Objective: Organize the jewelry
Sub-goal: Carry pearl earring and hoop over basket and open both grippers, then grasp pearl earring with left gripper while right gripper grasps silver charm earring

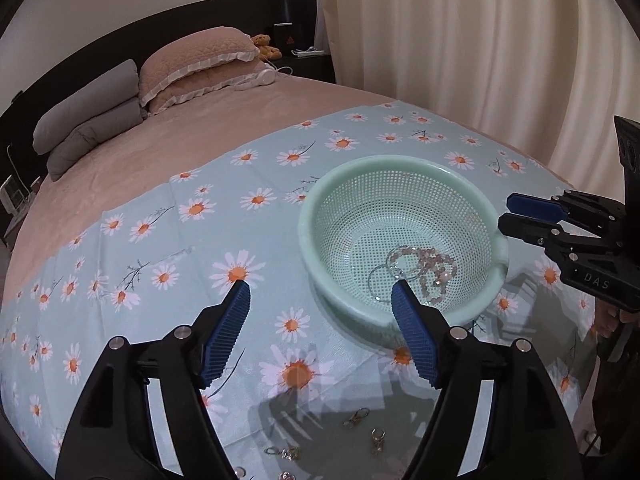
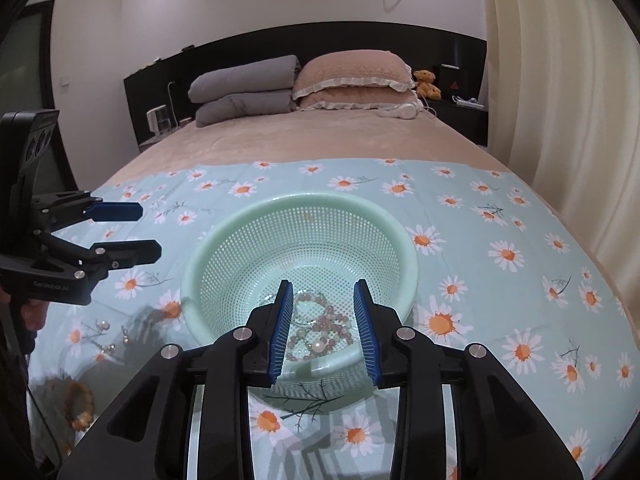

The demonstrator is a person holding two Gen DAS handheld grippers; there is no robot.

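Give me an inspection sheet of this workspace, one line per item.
Surface: daisy-print cloth spread over a bed.
Job's things: green basket holding bead bracelets; loose earrings and a bead bracelet on the cloth.
Clutter: nothing seen.
Grippers: left gripper open, empty; right gripper open above the basket, empty.
Cables: headphones with cord by the pillows.
Surroundings: pillows, teddy bear, curtain.

Two markings can be read — "DAS" in pale letters on the black body of the right gripper (image 1: 508,214) at three o'clock, and "GenRobot.AI" on the left gripper (image 2: 150,232) body at nine o'clock.
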